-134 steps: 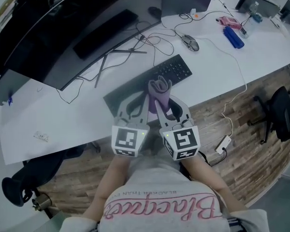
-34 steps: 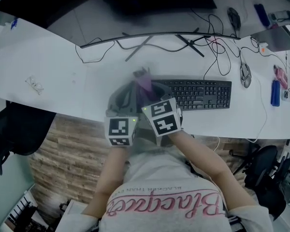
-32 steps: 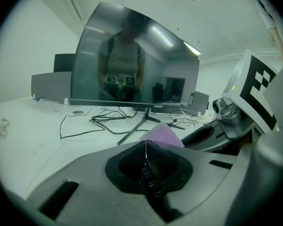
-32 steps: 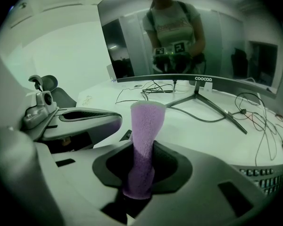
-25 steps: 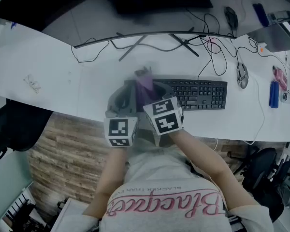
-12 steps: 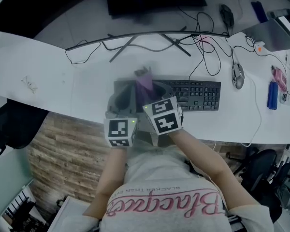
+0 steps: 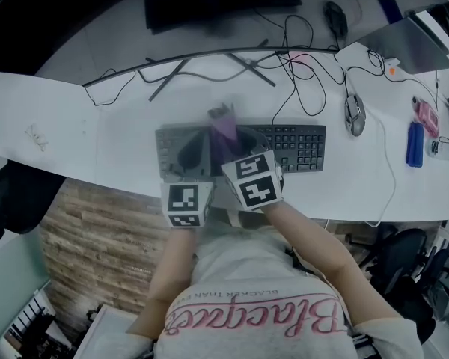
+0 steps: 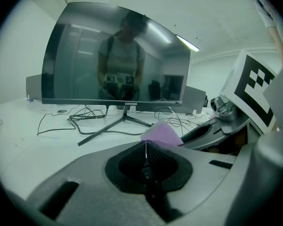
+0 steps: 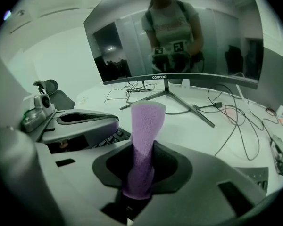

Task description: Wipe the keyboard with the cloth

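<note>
The right claw [image 9: 140,171] grips the purple cloth [image 9: 146,121] at its lower end, over the left part of the keyboard [image 7: 299,145]. The left claw [image 8: 146,157], beside it, is closed and empty. The cloth seems soft and light; a low hold should suit.

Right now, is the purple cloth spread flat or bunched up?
Bunched: the cloth stands rolled upright, pinched in the right hand-held gripper.
</note>
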A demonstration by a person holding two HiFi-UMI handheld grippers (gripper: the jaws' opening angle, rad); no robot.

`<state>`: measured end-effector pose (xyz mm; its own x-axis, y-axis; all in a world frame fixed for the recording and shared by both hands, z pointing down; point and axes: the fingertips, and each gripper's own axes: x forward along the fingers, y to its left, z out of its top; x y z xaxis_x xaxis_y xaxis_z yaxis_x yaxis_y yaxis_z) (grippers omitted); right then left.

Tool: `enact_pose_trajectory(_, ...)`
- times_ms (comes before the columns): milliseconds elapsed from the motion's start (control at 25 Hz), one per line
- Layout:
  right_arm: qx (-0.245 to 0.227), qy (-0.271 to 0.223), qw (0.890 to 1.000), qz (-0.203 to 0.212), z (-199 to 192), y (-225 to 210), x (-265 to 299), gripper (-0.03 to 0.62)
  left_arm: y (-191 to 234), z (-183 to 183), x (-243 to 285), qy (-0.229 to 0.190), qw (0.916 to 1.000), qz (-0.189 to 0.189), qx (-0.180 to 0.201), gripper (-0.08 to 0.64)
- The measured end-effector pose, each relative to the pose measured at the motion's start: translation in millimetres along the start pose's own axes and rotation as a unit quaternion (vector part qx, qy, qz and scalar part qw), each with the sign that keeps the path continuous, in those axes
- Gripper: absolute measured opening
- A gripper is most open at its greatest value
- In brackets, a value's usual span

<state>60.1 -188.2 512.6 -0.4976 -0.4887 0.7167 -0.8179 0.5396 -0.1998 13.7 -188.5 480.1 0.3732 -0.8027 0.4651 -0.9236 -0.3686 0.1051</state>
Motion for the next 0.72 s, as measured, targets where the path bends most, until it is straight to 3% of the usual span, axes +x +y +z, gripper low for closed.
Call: enact_pose_trajectory(720, -0.005, -0.005, 1.000, 0.001, -21.3, -65.1, -36.5, 0.087, -67.9, 3.4, 31.4, 0.001, 0.9999, -0.010, 0.009, 0.005)
